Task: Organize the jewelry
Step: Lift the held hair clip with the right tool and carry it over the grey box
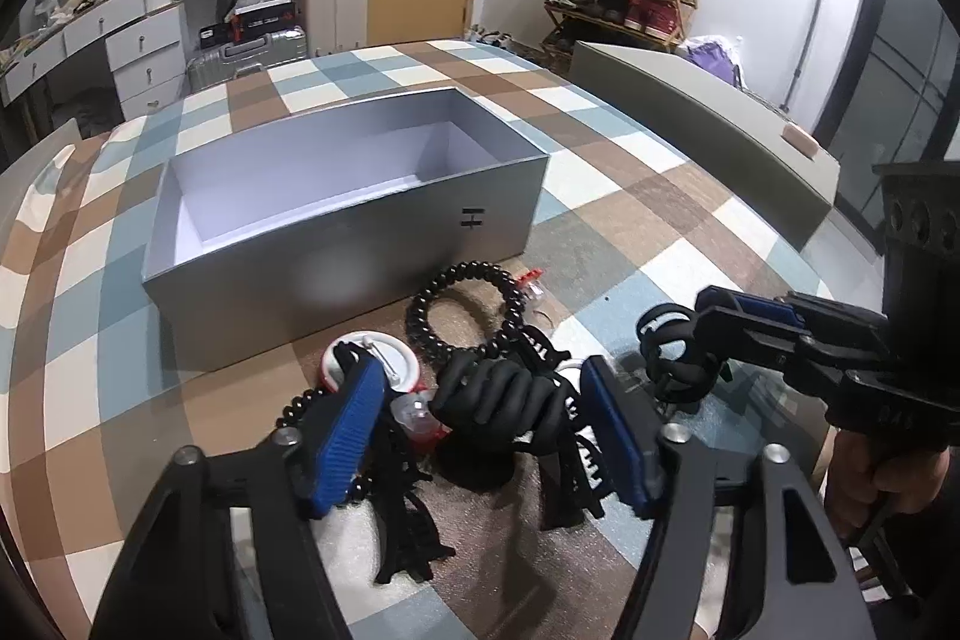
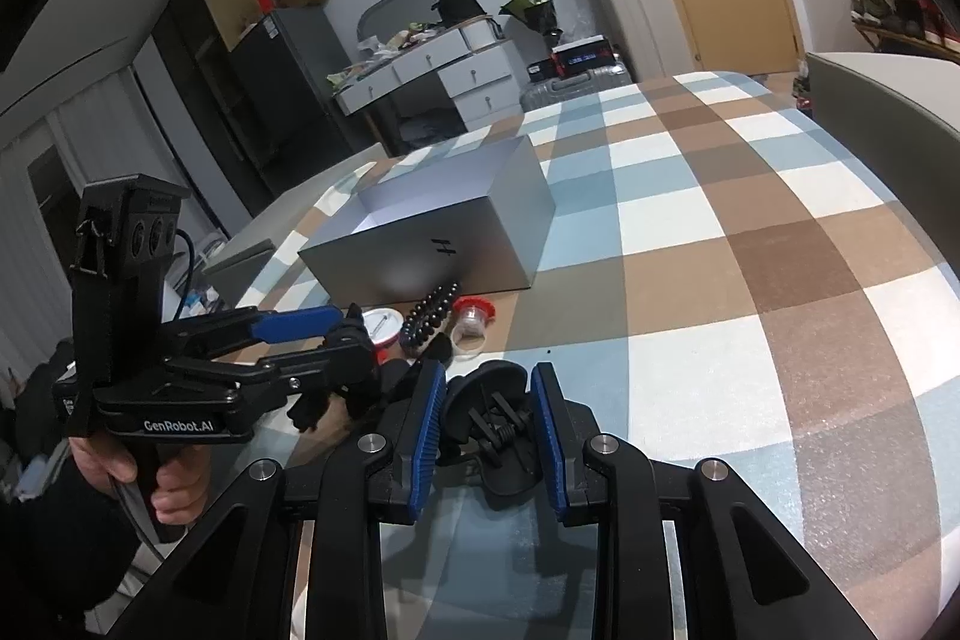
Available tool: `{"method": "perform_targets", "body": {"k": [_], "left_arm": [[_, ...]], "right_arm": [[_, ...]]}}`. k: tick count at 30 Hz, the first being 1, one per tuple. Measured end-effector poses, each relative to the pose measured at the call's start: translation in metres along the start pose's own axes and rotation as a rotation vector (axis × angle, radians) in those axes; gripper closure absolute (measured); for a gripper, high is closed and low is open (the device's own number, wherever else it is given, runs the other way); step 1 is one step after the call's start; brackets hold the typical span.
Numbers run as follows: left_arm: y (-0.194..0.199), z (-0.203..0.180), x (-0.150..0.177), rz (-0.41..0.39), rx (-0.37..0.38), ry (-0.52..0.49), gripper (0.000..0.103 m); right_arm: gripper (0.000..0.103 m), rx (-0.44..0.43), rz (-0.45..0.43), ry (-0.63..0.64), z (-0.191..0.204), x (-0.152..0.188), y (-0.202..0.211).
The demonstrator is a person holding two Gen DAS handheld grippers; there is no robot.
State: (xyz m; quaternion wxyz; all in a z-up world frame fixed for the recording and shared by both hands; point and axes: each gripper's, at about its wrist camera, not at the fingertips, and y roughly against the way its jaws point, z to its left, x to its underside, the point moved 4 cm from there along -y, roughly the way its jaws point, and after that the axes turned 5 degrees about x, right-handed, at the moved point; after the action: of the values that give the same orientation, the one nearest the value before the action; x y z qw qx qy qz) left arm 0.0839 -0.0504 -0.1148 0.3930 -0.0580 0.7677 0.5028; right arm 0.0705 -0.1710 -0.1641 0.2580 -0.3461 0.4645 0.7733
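Evidently nothing is stowed yet: the grey box [image 1: 336, 220] at frame centre is empty, the left gripper [image 1: 480, 418] is spread wide over the pile, and a black hair claw [image 2: 492, 418] is pinched by the right gripper [image 2: 489, 430].

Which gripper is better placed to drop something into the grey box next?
Probably right. The right gripper is closed around a black hair clip, while the left gripper is open over the pile, holding nothing. The grey box is empty.
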Motion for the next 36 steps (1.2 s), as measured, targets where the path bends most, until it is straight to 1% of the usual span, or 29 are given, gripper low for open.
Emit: {"method": "perform_targets", "body": {"k": [1,2,4,8,12,17,22,26,29,36], "left_arm": [[0.0,-0.001,0.0,0.001,-0.004,-0.007,0.056],[-0.001,-0.002,-0.001,-0.002,-0.001,-0.011,0.057],[0.0,-0.004,-0.002,-0.007,0.011,-0.015,0.066],[-0.001,-0.006,-0.002,-0.008,0.004,-0.027,0.066],[0.003,-0.005,-0.001,-0.015,0.02,-0.009,0.066],[0.018,-0.004,-0.005,-0.057,0.003,0.006,0.066],[0.04,0.004,-0.018,-0.121,-0.024,0.052,0.066],[0.048,0.015,-0.03,-0.149,-0.043,0.089,0.066],[0.051,0.024,-0.039,-0.17,-0.062,0.108,0.066],[0.055,0.046,-0.06,-0.22,-0.075,0.139,0.066]], "right_arm": [[0.075,0.001,-0.002,0.0,0.0,0.0,0.0],[0.075,-0.002,-0.003,-0.001,0.0,-0.001,0.0],[0.075,-0.002,-0.006,0.002,0.001,-0.001,0.0],[0.075,0.0,-0.014,0.007,0.003,-0.002,0.003],[0.075,0.002,-0.025,0.006,0.003,-0.005,0.008],[0.075,-0.007,-0.055,0.011,0.009,-0.015,0.016],[0.075,-0.041,-0.097,0.019,0.019,-0.036,0.024],[0.075,-0.075,-0.12,0.027,0.027,-0.056,0.023],[0.075,-0.111,-0.126,0.036,0.036,-0.075,0.016],[0.075,-0.163,-0.14,0.08,0.055,-0.113,-0.006]]}}
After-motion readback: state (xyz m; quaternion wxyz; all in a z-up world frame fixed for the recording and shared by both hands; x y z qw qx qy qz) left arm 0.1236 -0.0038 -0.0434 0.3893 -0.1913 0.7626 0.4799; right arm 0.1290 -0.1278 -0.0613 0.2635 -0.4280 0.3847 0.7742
